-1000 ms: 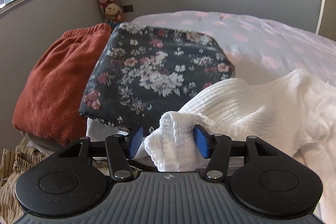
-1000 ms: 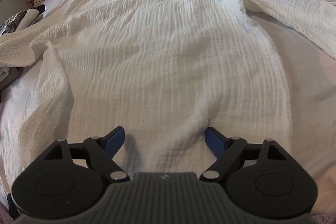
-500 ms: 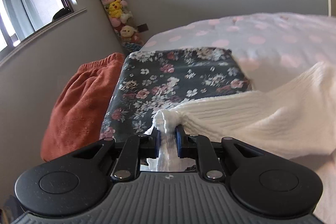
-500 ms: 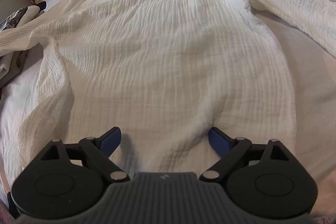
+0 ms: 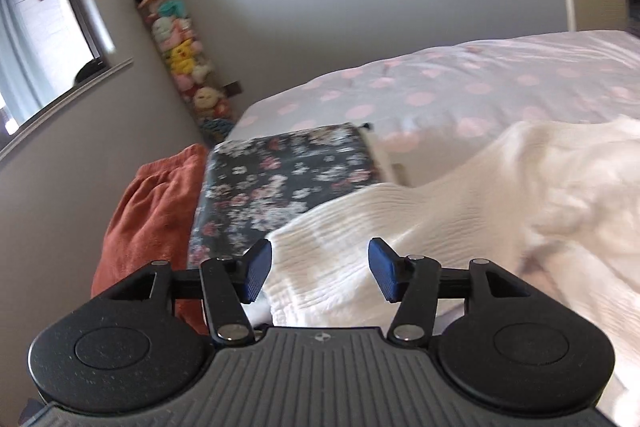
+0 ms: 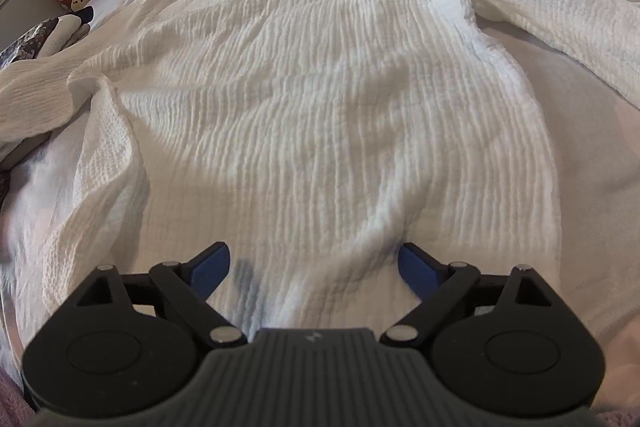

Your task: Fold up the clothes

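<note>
**Left hand-held gripper letting go of the sleeve**

Left wrist view: the left hand-held gripper [image 5: 320, 269] is opening its jaws, where half a second ago they were pinching a bunched white edge. The white garment [image 5: 440, 227] is now lying loose below and between the blue pads [image 5: 256, 271], which are not pressing on it; it is spreading away toward 2 o'clock over the dotted bed [image 5: 460, 87]. The folded floral cloth [image 5: 280, 179] is sitting at 11 o'clock, the rust-coloured cloth [image 5: 148, 211] at 10 o'clock beside it. The view is now showing more wall than before.

Right wrist view: the right hand-held gripper [image 6: 314, 269] is standing wide open, unchanged, with nothing clamped. The garment is lying flat from between its jaws out to 12 o'clock, one sleeve [image 6: 560, 15] trailing toward 2 o'clock.
</note>
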